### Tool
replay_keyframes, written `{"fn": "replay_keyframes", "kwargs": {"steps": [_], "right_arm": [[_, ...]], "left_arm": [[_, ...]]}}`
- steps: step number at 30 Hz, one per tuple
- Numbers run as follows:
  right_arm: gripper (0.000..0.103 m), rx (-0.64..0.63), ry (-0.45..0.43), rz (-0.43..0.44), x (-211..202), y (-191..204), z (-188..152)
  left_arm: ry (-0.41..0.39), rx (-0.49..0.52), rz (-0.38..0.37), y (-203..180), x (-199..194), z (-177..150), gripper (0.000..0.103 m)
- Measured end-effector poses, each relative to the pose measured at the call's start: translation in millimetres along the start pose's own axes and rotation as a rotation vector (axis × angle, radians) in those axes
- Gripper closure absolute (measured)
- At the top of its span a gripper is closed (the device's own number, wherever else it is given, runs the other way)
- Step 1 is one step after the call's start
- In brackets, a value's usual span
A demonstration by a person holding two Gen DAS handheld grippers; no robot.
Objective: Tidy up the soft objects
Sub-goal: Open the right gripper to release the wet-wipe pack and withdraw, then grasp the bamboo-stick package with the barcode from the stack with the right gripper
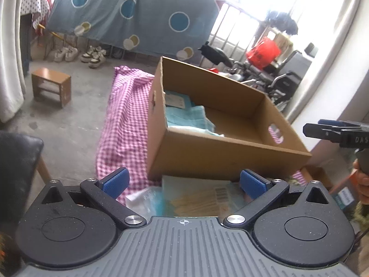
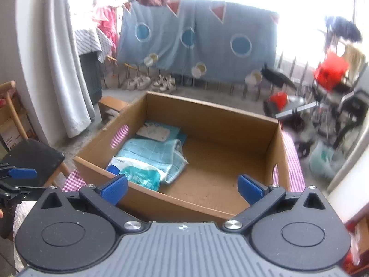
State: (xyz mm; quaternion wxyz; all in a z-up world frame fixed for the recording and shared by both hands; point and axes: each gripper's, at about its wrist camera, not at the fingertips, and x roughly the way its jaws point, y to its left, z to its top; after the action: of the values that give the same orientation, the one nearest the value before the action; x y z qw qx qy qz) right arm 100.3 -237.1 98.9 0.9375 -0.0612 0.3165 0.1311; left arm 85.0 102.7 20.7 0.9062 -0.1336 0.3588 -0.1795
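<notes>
An open cardboard box (image 1: pixel 230 152) (image 2: pixel 207 205) stands on a pink checked cloth (image 1: pixel 124 124). Inside its left part lie a folded light blue towel (image 2: pixel 152 154) (image 1: pixel 186 115), a teal plastic packet (image 2: pixel 140 175) and a flat pale package (image 2: pixel 154 131). My left gripper (image 1: pixel 183 184) is open and empty, low in front of the box, over flat packaged items (image 1: pixel 200 196) lying on the cloth. My right gripper (image 2: pixel 182 188) is open and empty, above the box's near wall. Each gripper shows at the edge of the other's view, the right one (image 1: pixel 334 133) and the left one (image 2: pixel 16 180).
A black-seated chair (image 2: pixel 34 157) stands left of the box. A small wooden stool (image 1: pixel 52 85) and several shoes (image 1: pixel 92 55) are on the floor behind. A blue patterned sheet (image 1: pixel 129 11) hangs at the back. A wheelchair and clutter (image 2: pixel 334 115) stand at the right.
</notes>
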Motion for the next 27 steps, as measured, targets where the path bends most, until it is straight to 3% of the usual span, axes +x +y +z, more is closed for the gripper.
{"fn": "replay_keyframes", "kwargs": {"steps": [3, 5, 8, 11, 13, 16, 20, 23, 24, 27], "right_arm": [[0.0, 0.014, -0.039, 0.063, -8, 5, -5], [0.0, 0.085, -0.078, 0.173, -10, 3, -14], [0.0, 0.205, -0.031, 0.318, 6, 4, -28], [0.005, 0.234, 0.045, 0.302, 29, 18, -40], [0.021, 0.247, 0.102, 0.307, 44, 26, -45], [0.037, 0.284, 0.182, 0.317, 61, 34, -55], [0.047, 0.275, 0.267, 0.292, 69, 48, -69], [0.058, 0.241, 0.317, 0.249, 77, 56, -73], [0.059, 0.228, 0.333, 0.222, 81, 58, -73], [0.06, 0.221, 0.376, 0.194, 91, 60, -75]], "left_arm": [[-0.011, -0.023, -0.045, 2, -3, -10, 0.0], [-0.006, -0.011, -0.068, 2, -1, -16, 0.0], [0.043, 0.032, -0.05, -4, 13, -26, 0.0], [0.102, 0.084, 0.003, -9, 29, -38, 0.001], [0.132, 0.109, 0.01, -12, 38, -45, 0.001], [0.143, 0.117, -0.001, -14, 42, -54, 0.002], [0.152, 0.103, -0.063, -14, 46, -59, 0.008], [0.163, 0.115, -0.065, -15, 51, -61, 0.016], [0.167, 0.117, -0.065, -15, 52, -62, 0.021], [0.17, 0.119, -0.068, -15, 56, -64, 0.021]]}}
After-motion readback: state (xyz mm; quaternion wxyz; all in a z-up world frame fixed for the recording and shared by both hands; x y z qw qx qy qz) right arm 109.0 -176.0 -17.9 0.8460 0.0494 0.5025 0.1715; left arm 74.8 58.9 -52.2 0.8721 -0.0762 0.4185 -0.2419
